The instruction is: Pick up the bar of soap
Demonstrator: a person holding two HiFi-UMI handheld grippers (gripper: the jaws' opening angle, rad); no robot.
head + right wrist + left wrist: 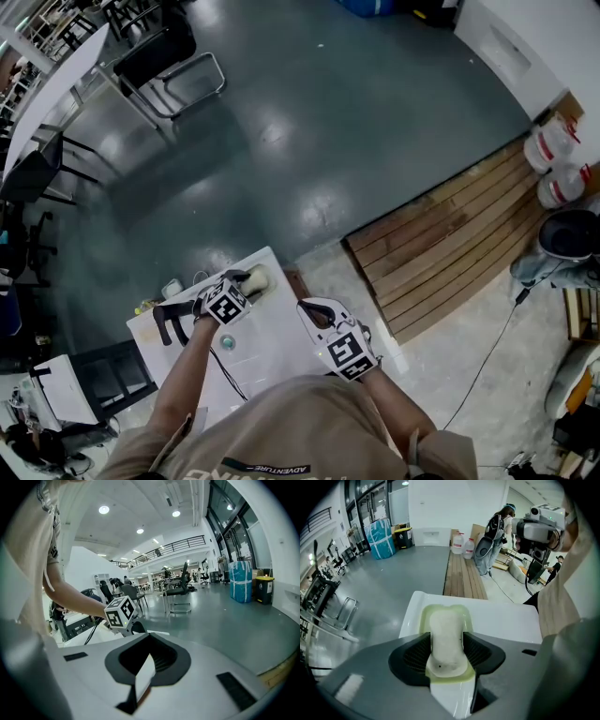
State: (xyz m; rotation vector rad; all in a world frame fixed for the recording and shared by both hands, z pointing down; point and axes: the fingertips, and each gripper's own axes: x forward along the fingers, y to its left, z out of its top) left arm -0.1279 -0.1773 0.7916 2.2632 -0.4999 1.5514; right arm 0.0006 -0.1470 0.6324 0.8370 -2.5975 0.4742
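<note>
Closest to the camera, the right gripper (150,654) hangs over the near right part of the white table (501,620). Its jaws look drawn together at the tips with nothing in them, so it's basically just parked there. A black cable (225,367) trails across the near side of the table.

A bit further in, toward the table's far edge, the left gripper (446,638) points steeply down with its jaws spread wide. The bar of soap (445,620) sits right between them, and the dark ribbed pads (415,653) are close alongside its long sides, but it doesn't look squeezed. The soap is pale and off-white, and it's lying flat in a light green soap dish (423,620) that rests on the tabletop near that far edge. So the soap is down in its dish, not lifted.

Past the table's far edge it's all shiny grey floor (309,141). A strip of wooden planks (450,244) runs off to the table's right, with a couple of big water jugs (553,150) at its far end. Way beyond the table on the left there's a black chair (169,58).
</note>
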